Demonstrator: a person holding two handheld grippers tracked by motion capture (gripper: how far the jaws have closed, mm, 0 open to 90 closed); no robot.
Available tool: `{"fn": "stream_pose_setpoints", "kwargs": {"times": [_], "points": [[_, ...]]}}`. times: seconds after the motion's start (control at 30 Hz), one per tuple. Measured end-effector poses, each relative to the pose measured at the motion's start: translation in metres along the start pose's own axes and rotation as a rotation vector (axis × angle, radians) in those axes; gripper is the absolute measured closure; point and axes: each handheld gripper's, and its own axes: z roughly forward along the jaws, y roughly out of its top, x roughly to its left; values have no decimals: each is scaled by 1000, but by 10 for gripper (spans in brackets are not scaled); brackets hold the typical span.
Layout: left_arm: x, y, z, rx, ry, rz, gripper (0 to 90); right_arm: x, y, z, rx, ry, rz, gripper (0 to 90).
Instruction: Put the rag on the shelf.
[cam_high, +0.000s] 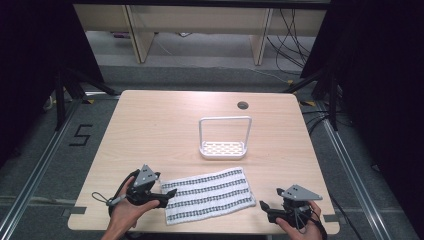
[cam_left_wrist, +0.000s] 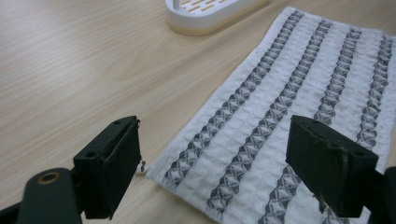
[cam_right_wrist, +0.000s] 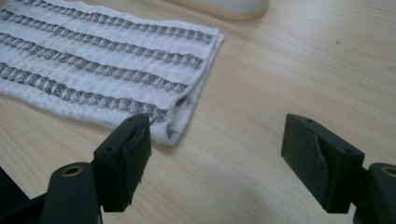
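Observation:
A white towel (cam_high: 210, 194) with grey patterned stripes lies flat on the wooden table (cam_high: 160, 130), near the front edge. My left gripper (cam_high: 169, 197) sits at its left end. In the left gripper view the gripper (cam_left_wrist: 217, 163) is open: one jaw is over bare wood by the towel's corner, the other over the towel (cam_left_wrist: 289, 93). My right gripper (cam_high: 265, 210) is just off the towel's right end. In the right gripper view the gripper (cam_right_wrist: 219, 156) is open over bare wood, one jaw close to the corner of the towel (cam_right_wrist: 93, 70). Nothing is held.
A white slotted tray with a tall hoop handle (cam_high: 223, 149) stands behind the towel at mid-table; its base is seen as the white tray (cam_left_wrist: 210, 16) and the tray edge (cam_right_wrist: 229, 7). A round cable hole (cam_high: 243, 105) sits near the far edge. Dark floor surrounds the table.

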Motion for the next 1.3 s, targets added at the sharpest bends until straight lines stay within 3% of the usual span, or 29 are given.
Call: {"fn": "stream_pose_setpoints", "kwargs": {"times": [0.1, 0.27, 0.3, 0.33, 0.47, 0.57, 0.67, 0.8, 0.87, 0.93, 0.97, 1.0, 1.13, 1.17, 1.3], "points": [[-4, 10, 8, -4, -16, 1, 175, 0, 1, 0, 14, 36, -13, 274], [-9, 23, 17, -16, -39, 21, 188, 4, 2, 0, 13, 19, -16, 301], [-12, 29, 21, -4, -36, 58, 196, 5, 2, 0, 16, 15, -15, 312], [-13, 31, 25, -7, -39, 64, 203, 6, 2, 1, 18, 25, -12, 318], [-16, 38, 34, -4, -61, 71, 230, 9, 3, 2, 26, 30, -28, 332], [-22, 48, 48, 13, -83, 94, 255, 13, 3, 5, 39, 53, -42, 362], [-28, 58, 58, 22, -108, 108, 287, 14, 4, 6, 44, 41, -74, 385], [-35, 69, 74, 29, -151, 109, 305, 18, 5, 7, 70, 47, -58, 416], [-40, 73, 83, 48, -162, 126, 309, 16, 5, 8, 61, 40, -93, 426], [-44, 76, 91, 67, -177, 141, 310, 16, 5, 10, 59, 44, -89, 436], [-45, 78, 95, 70, -184, 127, 313, 17, 5, 10, 79, 52, -68, 445], [-46, 80, 99, 77, -196, 131, 314, 16, 5, 11, 67, 47, -101, 453], [-51, 86, 111, 94, -204, 141, 320, 19, 7, 13, 77, 51, -83, 468], [-54, 90, 119, 100, -213, 150, 323, 18, 8, 16, 78, 53, -112, 478], [-60, 95, 132, 108, -226, 163, 329, 18, 9, 20, 87, 54, -115, 502]]}}
